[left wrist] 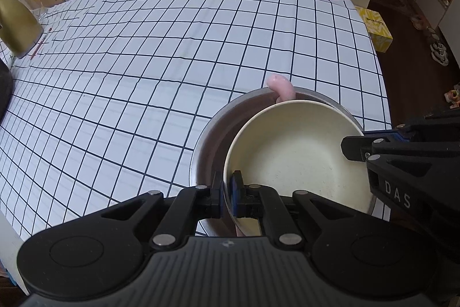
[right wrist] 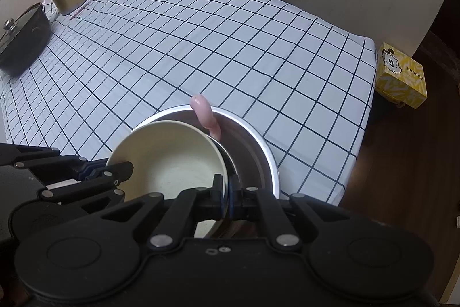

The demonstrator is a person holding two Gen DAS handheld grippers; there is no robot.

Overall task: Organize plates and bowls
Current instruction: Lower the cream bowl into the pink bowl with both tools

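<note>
Left claw and right claw each pinch, seemingly, the cream bowl's rim.

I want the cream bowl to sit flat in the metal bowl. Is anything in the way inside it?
Yes. A pink spoon-like handle leans on the far rim of the metal bowl, beside the cream bowl. The left gripper and right gripper each clamp the cream bowl's rim.
</note>
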